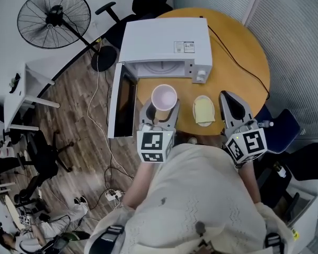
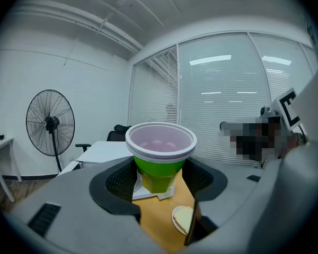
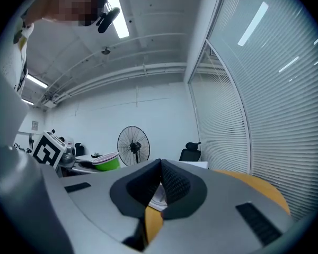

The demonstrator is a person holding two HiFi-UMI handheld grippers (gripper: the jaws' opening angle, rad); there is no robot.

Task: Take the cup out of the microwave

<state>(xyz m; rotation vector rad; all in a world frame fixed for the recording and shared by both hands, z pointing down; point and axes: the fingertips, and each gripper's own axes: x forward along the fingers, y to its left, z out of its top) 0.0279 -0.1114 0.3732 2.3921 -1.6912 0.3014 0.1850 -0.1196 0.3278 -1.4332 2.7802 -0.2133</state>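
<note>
**Cup gripped in the left jaws, outside the open microwave**

My left gripper (image 1: 162, 109) grasps the green cup (image 1: 164, 97). Its two jaws press on the cup's sides below the white rim, and the rim stands above them. The cup is upright and looks empty. It is already out of the microwave (image 1: 164, 46), which stands just ahead of the left jaws. The microwave's door (image 1: 122, 107) is swung open to the left of them. I cannot tell whether the cup's base touches the desk (image 1: 238, 57) or hangs just above it.

My right gripper (image 1: 230, 106) has its jaws clenched together on nothing, well to the right of the cup. A small round yellow thing, perhaps a coaster (image 1: 204, 110), lies on the desk between the two grippers.

I judge the step in hand to be bringing the cup clear and setting it down. The cup's wall looks thin, so I would squeeze only enough to hold it. I would hold it level and draw it straight back, away from the door's edge. I would lower it onto bare desk below the left jaws, and part the jaws only once the base rests flat.
</note>
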